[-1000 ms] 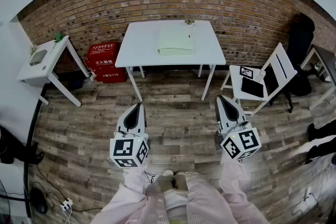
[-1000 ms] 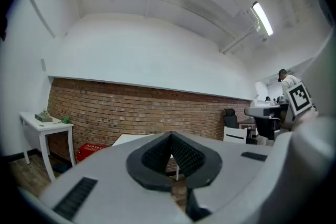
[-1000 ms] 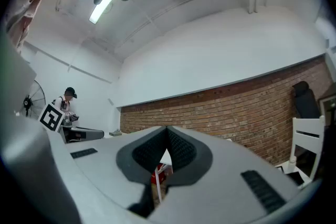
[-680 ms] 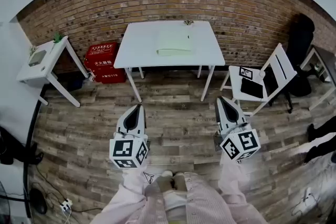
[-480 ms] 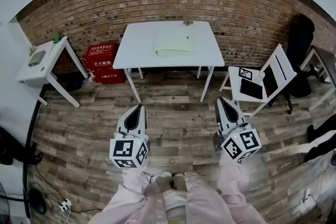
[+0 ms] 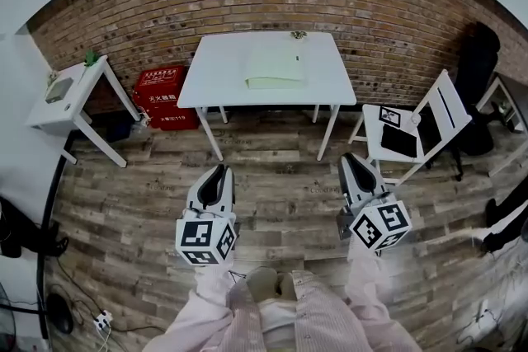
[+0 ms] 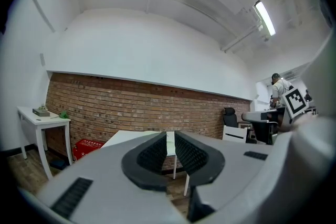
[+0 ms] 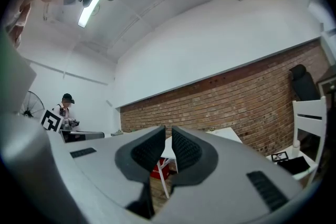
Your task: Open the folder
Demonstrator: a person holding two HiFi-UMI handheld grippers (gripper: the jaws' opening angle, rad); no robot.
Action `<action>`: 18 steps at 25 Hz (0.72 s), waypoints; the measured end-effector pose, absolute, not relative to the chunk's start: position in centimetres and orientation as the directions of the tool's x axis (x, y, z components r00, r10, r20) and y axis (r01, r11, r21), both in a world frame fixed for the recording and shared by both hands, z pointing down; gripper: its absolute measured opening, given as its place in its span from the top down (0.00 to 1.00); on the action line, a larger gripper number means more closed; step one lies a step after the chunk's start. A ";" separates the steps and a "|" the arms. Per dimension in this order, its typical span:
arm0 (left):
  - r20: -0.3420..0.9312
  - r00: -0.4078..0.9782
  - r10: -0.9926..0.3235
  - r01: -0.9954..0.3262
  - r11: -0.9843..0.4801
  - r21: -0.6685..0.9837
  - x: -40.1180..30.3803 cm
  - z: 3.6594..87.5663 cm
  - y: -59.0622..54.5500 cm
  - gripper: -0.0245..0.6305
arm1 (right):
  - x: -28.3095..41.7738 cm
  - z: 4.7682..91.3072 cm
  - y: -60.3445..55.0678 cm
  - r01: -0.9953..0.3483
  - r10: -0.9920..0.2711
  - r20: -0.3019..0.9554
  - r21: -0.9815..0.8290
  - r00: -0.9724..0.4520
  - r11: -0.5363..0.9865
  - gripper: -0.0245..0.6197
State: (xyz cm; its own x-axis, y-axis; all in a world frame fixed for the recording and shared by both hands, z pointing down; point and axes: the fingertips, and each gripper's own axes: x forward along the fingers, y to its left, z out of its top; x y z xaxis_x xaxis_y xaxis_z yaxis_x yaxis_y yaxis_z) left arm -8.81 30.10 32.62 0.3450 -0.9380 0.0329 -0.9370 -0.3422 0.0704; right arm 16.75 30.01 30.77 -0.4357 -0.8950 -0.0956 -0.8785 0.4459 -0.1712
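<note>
Fingers [image 7: 155,153] opening on left gripper [image 6: 219,170], barely apart on right gripper [image 6: 351,159]; both empty, level.

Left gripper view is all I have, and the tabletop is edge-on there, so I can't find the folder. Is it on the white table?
Observer: Yes, a pale green folder lies flat and closed on the white table, near its middle.
Operator: Anything else up there?
Observer: One small object at the far edge, too small to identify.
Operator: Where's the right gripper?
Observer: Over the wooden floor, short of the table.
</note>
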 end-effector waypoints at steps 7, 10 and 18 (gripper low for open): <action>0.051 0.327 -0.944 -0.943 -0.322 0.078 -8.8 33.4 28.8 0.86 | 17.1 31.7 28.4 -0.879 -0.903 -0.079 -0.206 -0.423 0.430 0.83; 0.064 0.333 -0.941 -0.941 -0.327 0.082 -8.7 34.0 27.9 0.86 | 17.4 32.2 27.5 -0.881 -0.905 -0.074 -0.210 -0.419 0.425 0.82; 0.082 0.327 -0.942 -0.943 -0.319 0.097 -9.1 35.4 23.4 0.83 | 17.8 33.2 23.3 -0.889 -0.913 -0.063 -0.210 -0.402 0.406 0.81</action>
